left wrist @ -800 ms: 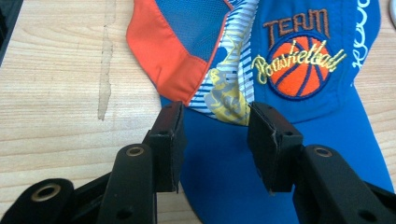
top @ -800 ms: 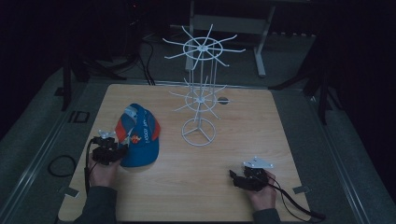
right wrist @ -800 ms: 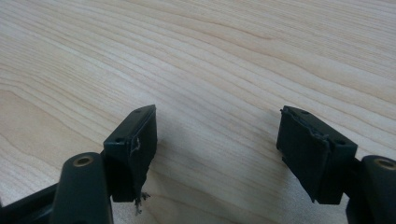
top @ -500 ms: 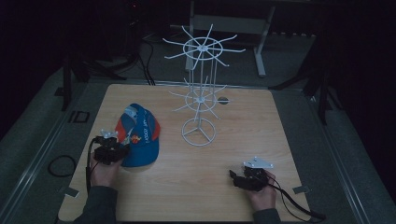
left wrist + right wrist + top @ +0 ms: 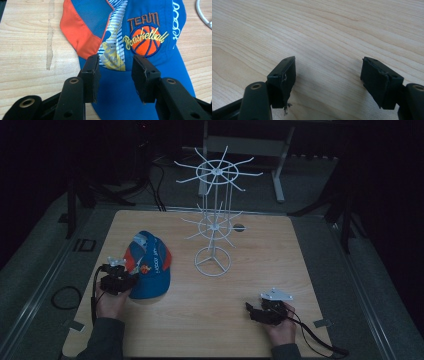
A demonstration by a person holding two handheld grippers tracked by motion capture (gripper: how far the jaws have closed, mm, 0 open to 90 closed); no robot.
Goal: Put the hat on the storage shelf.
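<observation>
Sitting right at the left gripper point(image 5: 119, 279), one blue basketball cap point(image 5: 149, 265) is found on the wooden table point(image 5: 280, 250), its long axis running away toward the single white wire hat stand point(image 5: 214, 227). The left jaws are spread halfway over the brim, not pressing it. The right gripper point(image 5: 266, 311), spread wide over bare wood, is well apart, so the left is nearer.
</observation>
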